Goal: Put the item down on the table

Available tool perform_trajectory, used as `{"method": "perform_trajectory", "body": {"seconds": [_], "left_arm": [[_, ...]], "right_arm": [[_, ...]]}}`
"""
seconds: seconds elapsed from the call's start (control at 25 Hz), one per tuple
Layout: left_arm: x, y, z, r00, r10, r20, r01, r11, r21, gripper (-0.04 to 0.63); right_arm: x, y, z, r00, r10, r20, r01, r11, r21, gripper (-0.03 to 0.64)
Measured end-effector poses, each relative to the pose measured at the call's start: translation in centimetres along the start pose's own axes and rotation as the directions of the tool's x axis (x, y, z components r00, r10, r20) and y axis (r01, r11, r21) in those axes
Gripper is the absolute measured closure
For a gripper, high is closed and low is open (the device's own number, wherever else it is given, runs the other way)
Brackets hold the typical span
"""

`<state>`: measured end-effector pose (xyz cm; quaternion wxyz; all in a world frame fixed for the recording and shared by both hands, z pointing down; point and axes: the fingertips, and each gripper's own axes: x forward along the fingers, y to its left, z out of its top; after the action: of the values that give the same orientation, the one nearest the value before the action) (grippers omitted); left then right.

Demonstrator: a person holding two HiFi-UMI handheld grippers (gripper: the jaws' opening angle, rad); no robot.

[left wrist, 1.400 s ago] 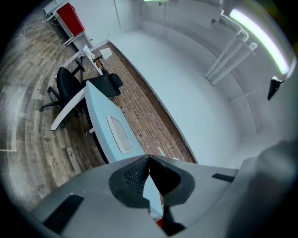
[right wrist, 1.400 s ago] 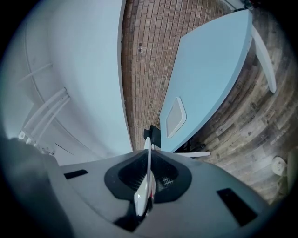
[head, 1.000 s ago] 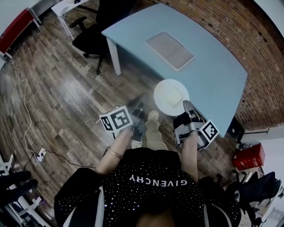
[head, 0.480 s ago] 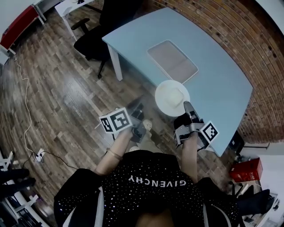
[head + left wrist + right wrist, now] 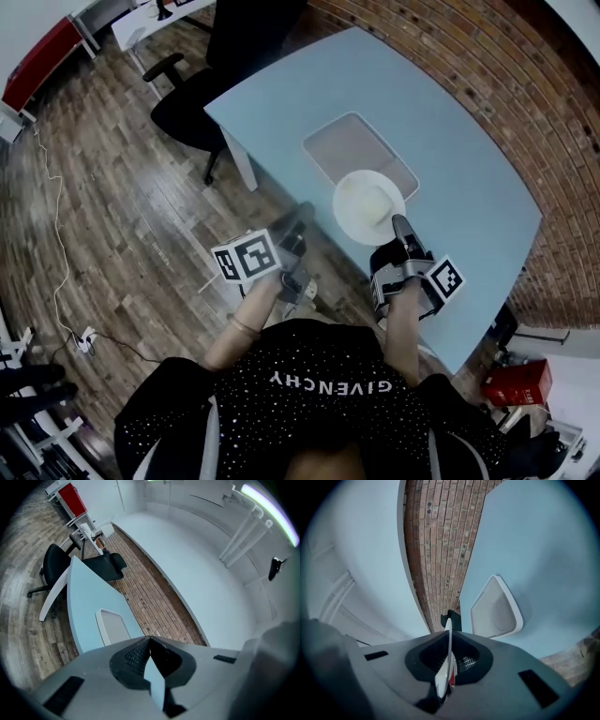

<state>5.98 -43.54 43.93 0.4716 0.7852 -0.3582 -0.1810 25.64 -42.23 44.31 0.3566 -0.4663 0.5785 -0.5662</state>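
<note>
A round white plate [image 5: 352, 223] with a pale square block [image 5: 374, 201] on it hangs over the near edge of the light-blue table [image 5: 450, 159]. My right gripper [image 5: 400, 228] is shut on the plate's near rim. In the right gripper view the plate [image 5: 448, 660] shows edge-on between the jaws of the right gripper [image 5: 449, 626]. My left gripper [image 5: 294, 232] is beside the plate on the left, off the table's edge and above the floor. In the left gripper view the left gripper [image 5: 149, 640] has its jaws together with nothing in them.
A pale rectangular tray [image 5: 345, 150] lies on the table just beyond the plate and also shows as the tray [image 5: 496, 610] and the tray [image 5: 112, 626]. A black office chair [image 5: 192, 112] stands at the table's left end. A brick wall [image 5: 487, 66] runs behind the table.
Both grippers and the plate have come forward. The plate was over the floor before the table's edge; now it overlaps the table and the tray's near corner.
</note>
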Motion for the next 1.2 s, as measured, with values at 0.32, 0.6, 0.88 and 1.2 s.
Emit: {"method": "perform_trajectory", "body": {"seconds": [0.32, 0.6, 0.88, 1.2], "left_arm": [[7.5, 1.7, 3.4, 1.000, 0.000, 0.012, 0.000, 1.000, 0.010, 0.584], [11.7, 3.1, 6.0, 1.000, 0.012, 0.007, -0.012, 0.999, 0.051, 0.584], [15.1, 5.3, 7.5, 0.995, 0.023, -0.094, -0.013, 0.995, 0.104, 0.586], [18.7, 9.0, 8.7, 0.982, 0.001, -0.188, 0.033, 0.983, 0.182, 0.586]], "right_arm": [[7.4, 0.4, 4.5, 1.000, 0.015, -0.014, -0.015, 1.000, -0.011, 0.594], [11.2, 0.1, 8.1, 1.000, -0.012, -0.008, 0.011, 0.999, -0.030, 0.594], [15.2, -2.0, 9.0, 0.999, -0.052, 0.012, 0.052, 0.999, 0.000, 0.594], [20.5, -6.4, 7.9, 0.989, -0.144, 0.029, 0.144, 0.989, 0.027, 0.594]]}}
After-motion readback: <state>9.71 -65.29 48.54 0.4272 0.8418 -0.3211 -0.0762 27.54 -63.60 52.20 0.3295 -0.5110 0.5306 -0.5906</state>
